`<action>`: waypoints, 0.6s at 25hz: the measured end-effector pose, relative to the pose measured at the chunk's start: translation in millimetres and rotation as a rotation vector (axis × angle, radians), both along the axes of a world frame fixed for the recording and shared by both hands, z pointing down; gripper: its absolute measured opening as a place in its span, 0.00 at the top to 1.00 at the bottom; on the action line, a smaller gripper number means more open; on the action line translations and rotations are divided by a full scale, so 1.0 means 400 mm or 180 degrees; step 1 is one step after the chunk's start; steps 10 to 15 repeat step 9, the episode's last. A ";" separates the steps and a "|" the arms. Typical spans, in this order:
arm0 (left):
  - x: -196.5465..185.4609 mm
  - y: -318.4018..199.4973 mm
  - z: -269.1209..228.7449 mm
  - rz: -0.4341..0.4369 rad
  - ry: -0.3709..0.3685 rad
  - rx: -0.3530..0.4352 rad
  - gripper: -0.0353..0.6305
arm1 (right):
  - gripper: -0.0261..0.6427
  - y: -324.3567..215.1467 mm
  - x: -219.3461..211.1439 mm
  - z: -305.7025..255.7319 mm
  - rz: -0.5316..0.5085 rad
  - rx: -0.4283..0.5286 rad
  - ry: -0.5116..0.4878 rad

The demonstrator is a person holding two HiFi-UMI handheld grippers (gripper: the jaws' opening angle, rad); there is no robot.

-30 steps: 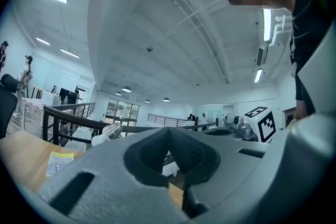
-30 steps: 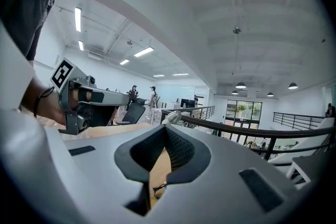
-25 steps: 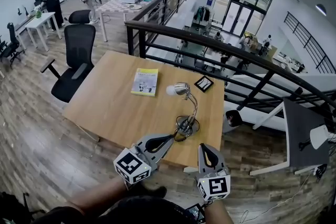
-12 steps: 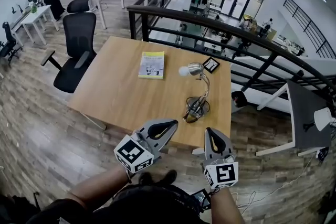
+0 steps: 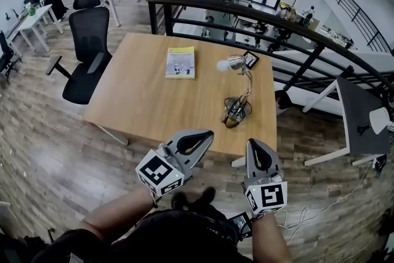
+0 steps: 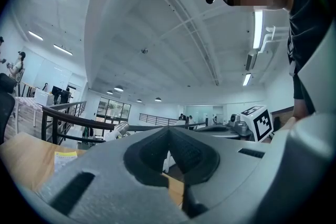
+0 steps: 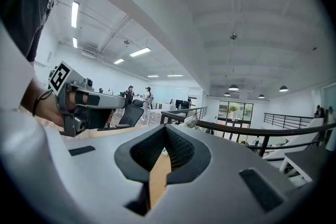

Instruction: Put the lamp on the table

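Lamp (image 5: 237, 109) on table (image 5: 148, 95), cord (image 5: 228, 122) seemingly coiled round its base

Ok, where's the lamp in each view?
Head view: lamp standing on the right part of the table.
Left gripper view: lamp, head only, just left of the jaw tips.
Right gripper view: lamp, head only, just above the jaw tips.
Shared landmark: the railing behind the lamp.
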State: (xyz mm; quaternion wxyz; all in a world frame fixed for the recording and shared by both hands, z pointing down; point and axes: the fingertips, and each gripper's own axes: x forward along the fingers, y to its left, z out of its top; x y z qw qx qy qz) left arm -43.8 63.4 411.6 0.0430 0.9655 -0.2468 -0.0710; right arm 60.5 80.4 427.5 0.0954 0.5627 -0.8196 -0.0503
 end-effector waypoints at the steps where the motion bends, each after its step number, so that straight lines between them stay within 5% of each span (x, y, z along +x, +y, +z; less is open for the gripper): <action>1: -0.004 0.004 0.001 0.0017 0.0001 -0.0001 0.94 | 0.94 0.005 -0.005 0.000 0.0010 -0.0002 -0.0006; 15: -0.032 0.028 0.030 0.0089 -0.0001 -0.0016 0.94 | 0.94 0.041 -0.039 0.032 0.0025 0.0016 -0.0034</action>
